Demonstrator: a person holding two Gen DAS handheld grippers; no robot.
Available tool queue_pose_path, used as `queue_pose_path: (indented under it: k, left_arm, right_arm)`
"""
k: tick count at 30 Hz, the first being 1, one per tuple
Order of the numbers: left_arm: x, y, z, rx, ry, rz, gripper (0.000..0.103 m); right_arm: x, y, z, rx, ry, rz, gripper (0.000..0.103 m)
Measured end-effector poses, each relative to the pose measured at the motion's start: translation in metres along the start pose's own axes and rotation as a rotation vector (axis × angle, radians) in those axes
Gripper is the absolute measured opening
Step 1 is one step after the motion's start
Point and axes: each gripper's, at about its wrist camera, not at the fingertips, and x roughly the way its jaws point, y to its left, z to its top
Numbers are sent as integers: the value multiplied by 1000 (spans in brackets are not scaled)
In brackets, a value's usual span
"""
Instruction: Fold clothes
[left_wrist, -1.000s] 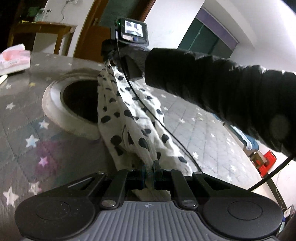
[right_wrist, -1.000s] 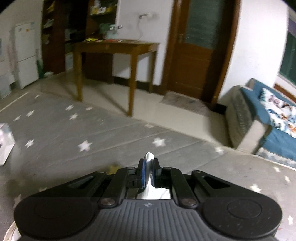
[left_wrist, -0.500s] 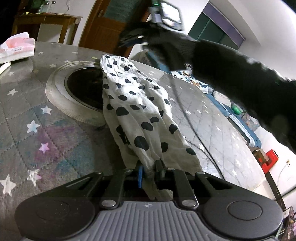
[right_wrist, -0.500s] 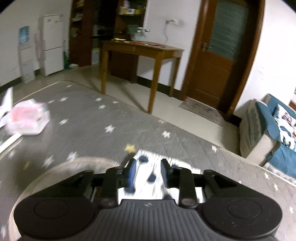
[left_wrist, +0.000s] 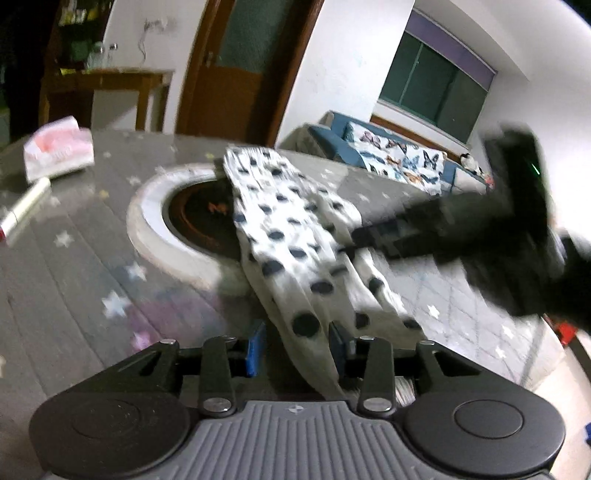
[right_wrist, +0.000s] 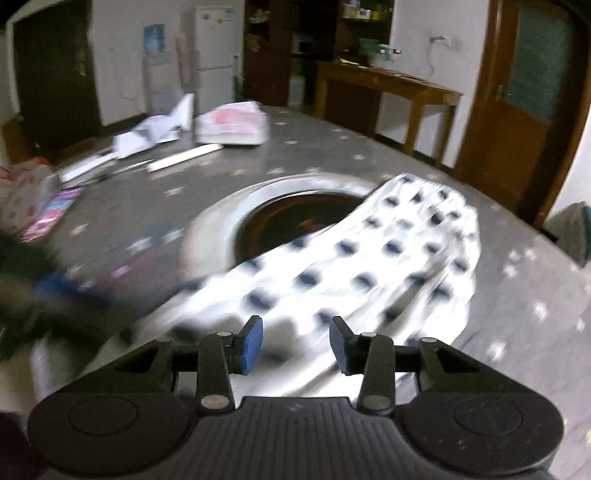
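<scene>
Now both of my grippers have let go: a second ago the left gripper (left_wrist: 295, 341) and the right gripper (right_wrist: 295, 341) were each pinched shut on the white, black-spotted cloth garment (left_wrist: 295, 236), holding it up off the table, and half a second ago the right one had already sprung apart while the left was still clamped. At this moment the left jaws stand wide, with the near end of the garment lying loosely between them, and the right jaws stand just as wide with nothing gripped, the cloth spread on the table beyond them. The garment lies as one long band on the grey star-printed quilted table cover (left_wrist: 66, 295), its far part draped over the pale ring (left_wrist: 147, 218) around the dark round recess (right_wrist: 295, 225) in the tabletop. I judge that one lay-down is finished and the cloth is set for a fresh grip, though how many folds it holds I cannot tell through the blur. By count: one garment, two grippers, one ringed recess, one pink-and-white tissue pack (left_wrist: 57, 149), one white stick-like tube (left_wrist: 26, 206).
</scene>
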Motion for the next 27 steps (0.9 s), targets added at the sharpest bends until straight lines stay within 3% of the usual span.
queue_pose_path:
  k: [3, 12, 15, 19, 27]
  left_arm:
    - [3, -1, 15, 26, -33, 9, 35]
    - [68, -6, 53, 84, 7, 8, 26]
    - [90, 2, 55, 117, 59, 56, 26]
    - [103, 13, 54, 138, 123, 93, 26]
    - [110, -1, 79, 182, 86, 96, 26]
  right_arm:
    - [-9, 11, -21, 18, -6, 22, 40]
    - [-33, 30, -71, 98, -22, 91, 40]
    - [-44, 10, -68, 169, -49, 114, 40]
    - [-50, -37, -61, 274, -114, 47, 39]
    - [-7, -130, -56, 431, -86, -80, 30]
